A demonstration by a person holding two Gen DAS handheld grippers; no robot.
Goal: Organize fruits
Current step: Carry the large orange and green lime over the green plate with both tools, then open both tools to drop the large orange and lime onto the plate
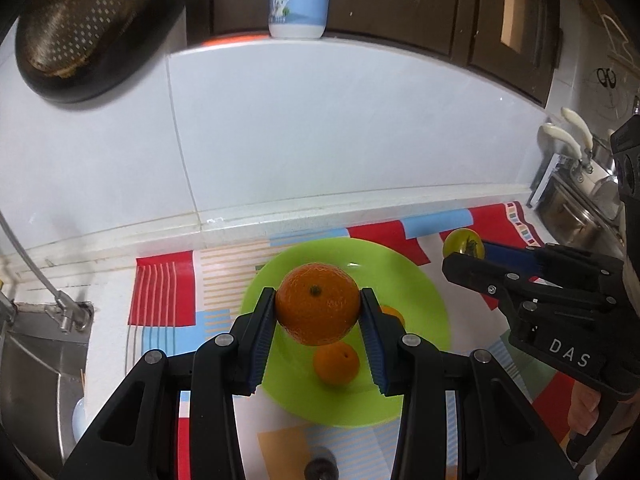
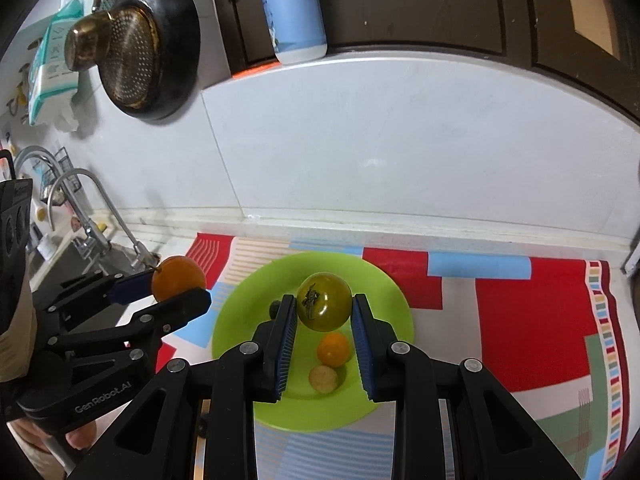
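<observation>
My left gripper [image 1: 318, 296] is shut on a large orange [image 1: 318, 308] and holds it above a green plate [image 1: 420, 292]. On the plate below lie a small orange [image 1: 335, 362] and another orange fruit [image 1: 396, 314], half hidden behind my finger. My right gripper [image 2: 323, 300] is shut on a yellow-green tomato [image 2: 324, 302] over the same plate [image 2: 236, 328]. Under it lie a small orange [image 2: 334, 349] and a pale round fruit [image 2: 323, 378]. Each view shows the other gripper to the side: the right gripper [image 1: 466, 252] with the tomato [image 1: 464, 242], the left gripper [image 2: 180, 286] with the orange [image 2: 179, 278].
The plate rests on a patterned red, blue and white mat [image 2: 520, 320] against a white tiled wall. A steel sink with a faucet [image 2: 96, 200] lies to the left. A blue bottle [image 2: 292, 12] stands on the ledge above, and a strainer in a black pan [image 2: 148, 48] hangs on the wall.
</observation>
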